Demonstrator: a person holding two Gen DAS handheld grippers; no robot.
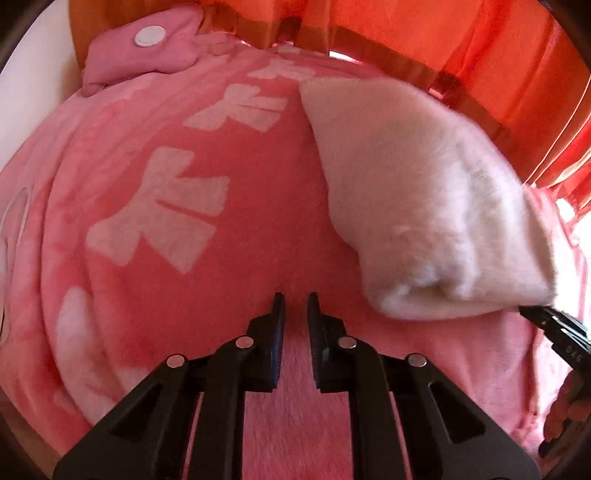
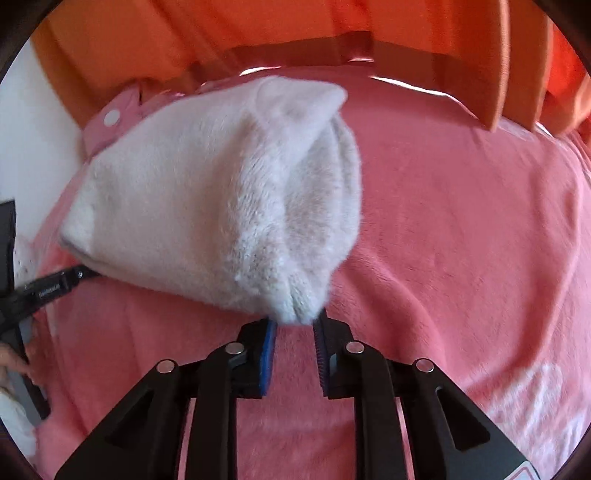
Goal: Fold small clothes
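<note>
A pink fleece garment [image 1: 155, 295] with pale bow prints lies spread out and fills both views. Its snap-button flap [image 1: 147, 40] is bunched at the far left. A white fluffy part [image 2: 207, 192] is folded over the pink fleece [image 2: 461, 240]. My right gripper [image 2: 295, 321] is shut on the near corner of the white part [image 1: 424, 206], holding it raised. The right gripper [image 1: 543, 317] shows at the right edge of the left wrist view. My left gripper [image 1: 295, 295] presses into the pink fleece beside the white part, jaws nearly together on a pinch of it. The left gripper [image 2: 86, 275] reaches the white part's left corner.
Orange fabric [image 1: 424, 33] hangs in folds along the far side, seen too as orange folds [image 2: 258, 33]. A white wall [image 1: 33, 92] is at the far left. A hand [image 2: 11, 360] holds the left gripper's handle.
</note>
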